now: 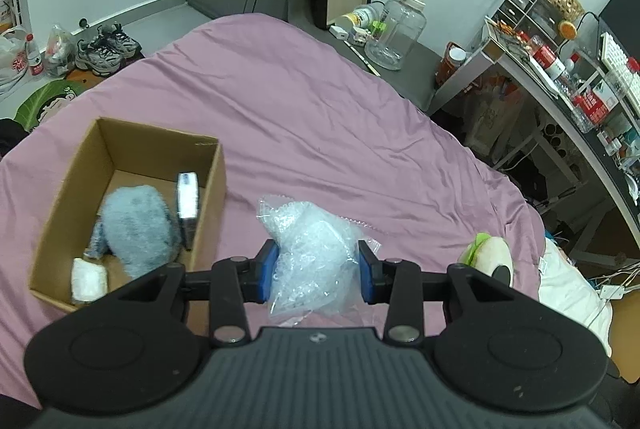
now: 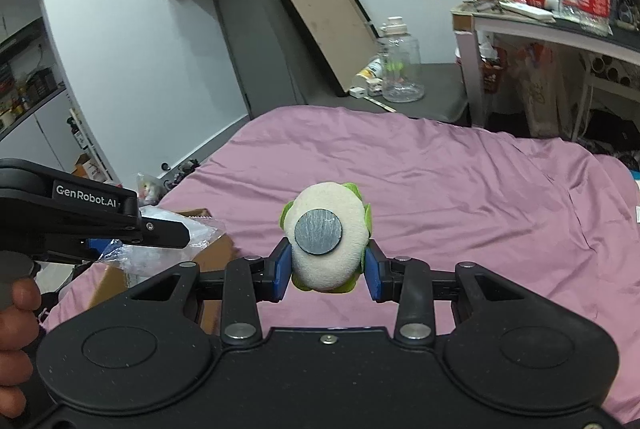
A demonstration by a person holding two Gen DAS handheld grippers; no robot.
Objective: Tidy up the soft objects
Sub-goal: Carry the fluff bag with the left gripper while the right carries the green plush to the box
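My left gripper (image 1: 316, 269) is shut on a crumpled clear bubble-wrap bag (image 1: 312, 249), held above the purple bedsheet just right of an open cardboard box (image 1: 72, 173). The box holds a fluffy grey-blue soft thing (image 1: 136, 225), a white wrapped bundle (image 1: 89, 279) and a small upright pack (image 1: 187, 197). My right gripper (image 2: 328, 269) is shut on a white plush toy (image 2: 332, 229) with green edges and a round grey disc; the toy also shows in the left wrist view (image 1: 490, 257). The left gripper (image 2: 160, 229) with its bag shows at the left of the right wrist view, over the box (image 2: 216, 257).
The purple bed (image 1: 320, 117) stretches ahead. A dark bedside surface carries a big clear jug (image 1: 396, 29) and small bottles. A cluttered desk (image 1: 560, 81) stands at the right. Sneakers (image 1: 104, 49) and bags lie on the floor at the left.
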